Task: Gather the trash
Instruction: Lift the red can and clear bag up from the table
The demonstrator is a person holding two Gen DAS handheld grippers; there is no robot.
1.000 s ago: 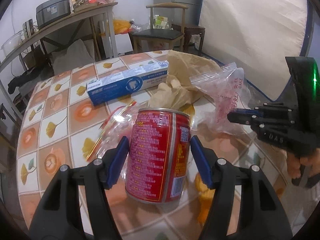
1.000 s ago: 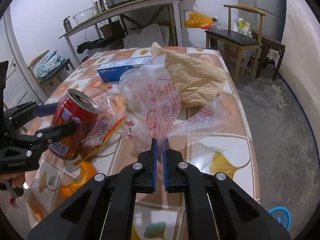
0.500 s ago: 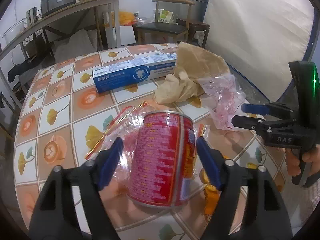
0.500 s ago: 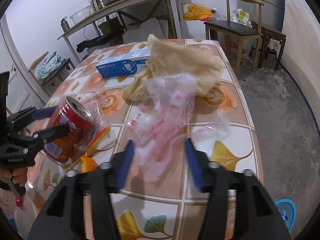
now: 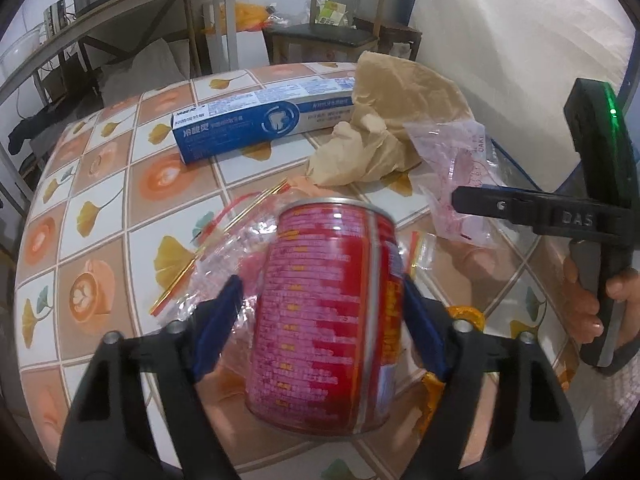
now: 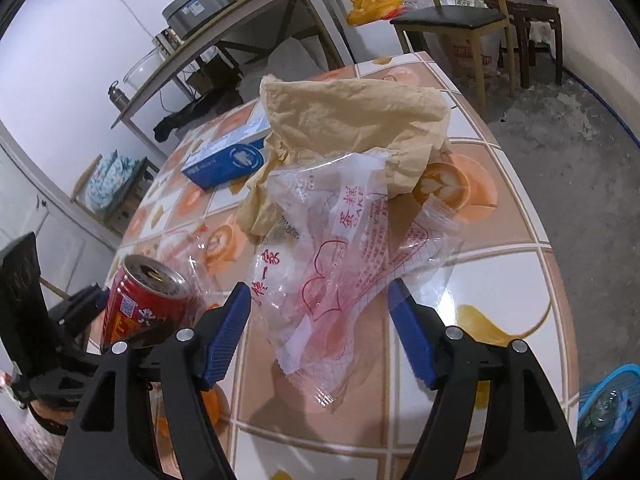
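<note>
Little is collected yet — the red can [image 5: 328, 304] sits between the left gripper [image 5: 320, 320]'s closing fingers, their grip uncertain, while beside it the clear wrapper [image 6: 340, 276] lies on the worktop [image 6: 516, 272] between the right gripper [image 6: 320, 328]'s just-opened fingers, untouched.

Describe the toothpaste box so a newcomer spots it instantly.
Start at the tiled table with leaf and coffee-cup pictures. Toward its far side, beside the crumpled brown paper bag, lies the toothpaste box. It is the only long, rigid blue-and-white carton, printed with a tooth.
</note>
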